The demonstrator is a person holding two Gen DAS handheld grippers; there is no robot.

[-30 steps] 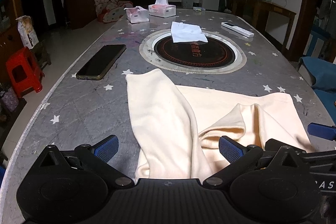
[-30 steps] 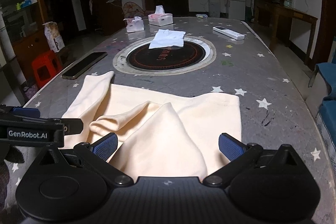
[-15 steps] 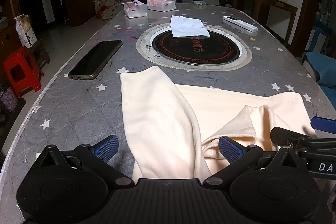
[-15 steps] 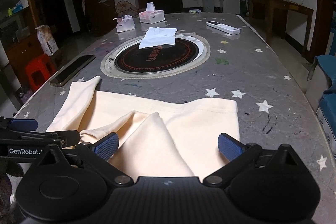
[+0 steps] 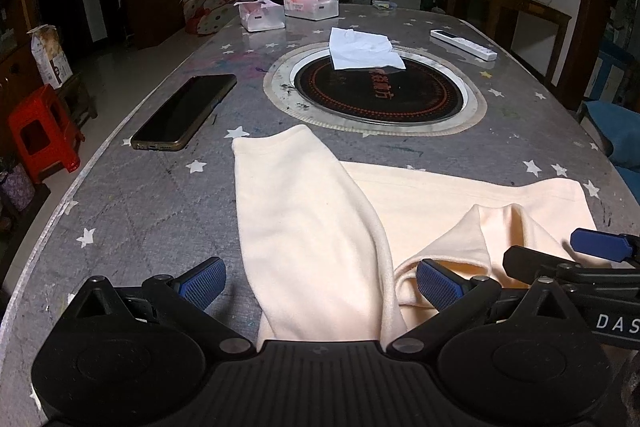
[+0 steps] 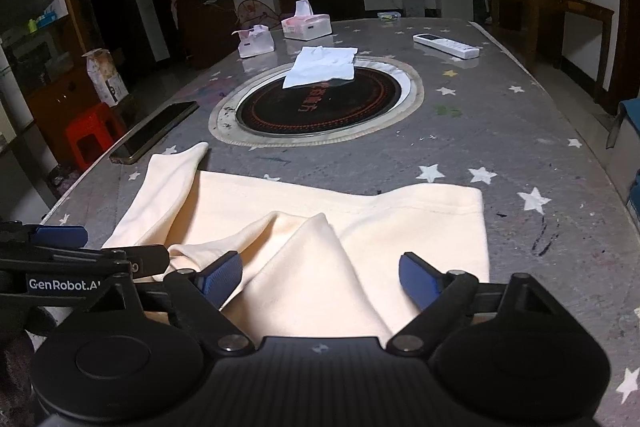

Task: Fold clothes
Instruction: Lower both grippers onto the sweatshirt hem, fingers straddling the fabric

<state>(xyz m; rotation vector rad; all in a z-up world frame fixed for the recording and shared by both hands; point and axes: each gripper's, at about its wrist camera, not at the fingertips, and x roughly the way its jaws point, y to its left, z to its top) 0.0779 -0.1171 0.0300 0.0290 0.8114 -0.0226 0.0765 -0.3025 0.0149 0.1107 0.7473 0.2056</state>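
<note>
A cream garment (image 5: pixel 320 227) lies on the grey star-patterned table (image 5: pixel 140 211), one sleeve folded over its left side and another fold bunched at its near edge. It also shows in the right wrist view (image 6: pixel 320 251). My left gripper (image 5: pixel 320 285) is open, its blue pads either side of the folded sleeve. My right gripper (image 6: pixel 320 277) is open over the near fold. Each gripper shows at the edge of the other's view.
A black phone (image 5: pixel 186 111) lies left of the garment. A round inset cooktop (image 5: pixel 376 93) with a white cloth (image 5: pixel 362 49) on it sits beyond. Two tissue boxes (image 5: pixel 310 5) and a white remote (image 5: pixel 462 44) are farther back. A red stool (image 5: pixel 40 131) stands left of the table.
Both grippers have drawn back toward the near edge and risen a little. The garment's near fold has shifted slightly. Both stay open.
</note>
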